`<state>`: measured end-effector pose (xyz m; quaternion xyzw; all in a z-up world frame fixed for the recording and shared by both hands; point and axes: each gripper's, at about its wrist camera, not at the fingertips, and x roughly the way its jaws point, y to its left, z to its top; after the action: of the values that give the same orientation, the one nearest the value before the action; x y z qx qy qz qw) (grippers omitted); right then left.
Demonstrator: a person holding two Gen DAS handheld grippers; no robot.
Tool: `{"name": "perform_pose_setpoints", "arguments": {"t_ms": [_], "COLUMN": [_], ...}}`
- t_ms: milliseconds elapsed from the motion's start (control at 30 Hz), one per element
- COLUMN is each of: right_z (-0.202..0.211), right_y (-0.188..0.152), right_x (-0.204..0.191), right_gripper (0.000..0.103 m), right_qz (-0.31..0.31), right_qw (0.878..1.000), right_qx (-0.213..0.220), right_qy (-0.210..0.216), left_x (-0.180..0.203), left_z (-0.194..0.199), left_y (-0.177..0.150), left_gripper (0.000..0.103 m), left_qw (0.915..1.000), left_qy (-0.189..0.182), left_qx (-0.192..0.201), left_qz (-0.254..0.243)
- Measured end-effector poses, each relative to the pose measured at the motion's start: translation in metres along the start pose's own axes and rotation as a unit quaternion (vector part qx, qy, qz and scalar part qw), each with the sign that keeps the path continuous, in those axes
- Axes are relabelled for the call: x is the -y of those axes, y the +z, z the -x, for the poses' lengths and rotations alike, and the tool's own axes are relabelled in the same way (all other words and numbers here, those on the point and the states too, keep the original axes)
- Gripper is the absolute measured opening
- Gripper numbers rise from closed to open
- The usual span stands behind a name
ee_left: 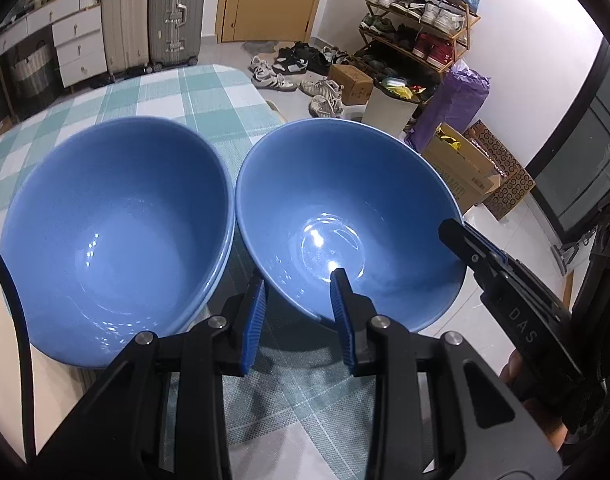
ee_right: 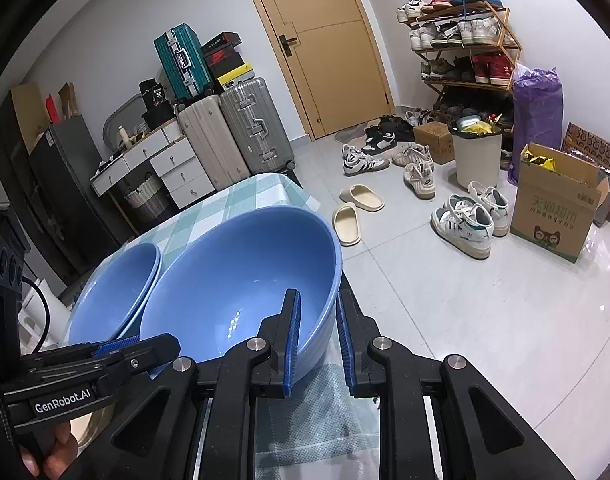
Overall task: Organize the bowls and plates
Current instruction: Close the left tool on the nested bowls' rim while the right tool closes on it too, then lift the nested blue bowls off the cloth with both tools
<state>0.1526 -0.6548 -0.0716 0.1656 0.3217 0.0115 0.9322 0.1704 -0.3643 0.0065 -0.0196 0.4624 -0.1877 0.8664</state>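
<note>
A single blue bowl (ee_left: 345, 220) (ee_right: 241, 284) stands at the table's right edge, beside a stack of blue bowls (ee_left: 117, 232) (ee_right: 117, 288) on its left. My left gripper (ee_left: 299, 304) straddles the single bowl's near rim, one finger inside and one outside, with a visible gap to the wall. My right gripper (ee_right: 319, 336) straddles the same bowl's right rim, jaws close around the wall; it also shows in the left wrist view (ee_left: 477, 256). The left gripper shows in the right wrist view (ee_right: 117, 350).
The table has a green and white checked cloth (ee_left: 165, 96). Beyond its right edge is tiled floor with shoes (ee_right: 465, 220), slippers (ee_right: 353, 216), cardboard boxes (ee_right: 553, 208), a bin (ee_right: 477, 156) and a shoe rack (ee_right: 465, 44). Suitcases (ee_right: 233, 132) and drawers (ee_right: 173, 168) stand behind.
</note>
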Motion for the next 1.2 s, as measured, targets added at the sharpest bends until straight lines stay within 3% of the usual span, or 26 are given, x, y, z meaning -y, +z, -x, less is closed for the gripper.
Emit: {"name": "perform_pose_setpoints", "arguments": {"t_ms": [1200], "right_z": [0.053], "right_y": [0.018], "right_x": [-0.026], "right_gripper": [0.019], "right_qz": [0.035], "right_qw": [0.998], "right_qx": [0.059], "right_qy": [-0.009], "left_x": [0.017], "left_z": [0.078], "left_y": [-0.003], "left_gripper": [0.029], "left_qw": [0.9975], "left_qy": [-0.010], "left_qx": [0.065], "left_qz": [-0.026]}}
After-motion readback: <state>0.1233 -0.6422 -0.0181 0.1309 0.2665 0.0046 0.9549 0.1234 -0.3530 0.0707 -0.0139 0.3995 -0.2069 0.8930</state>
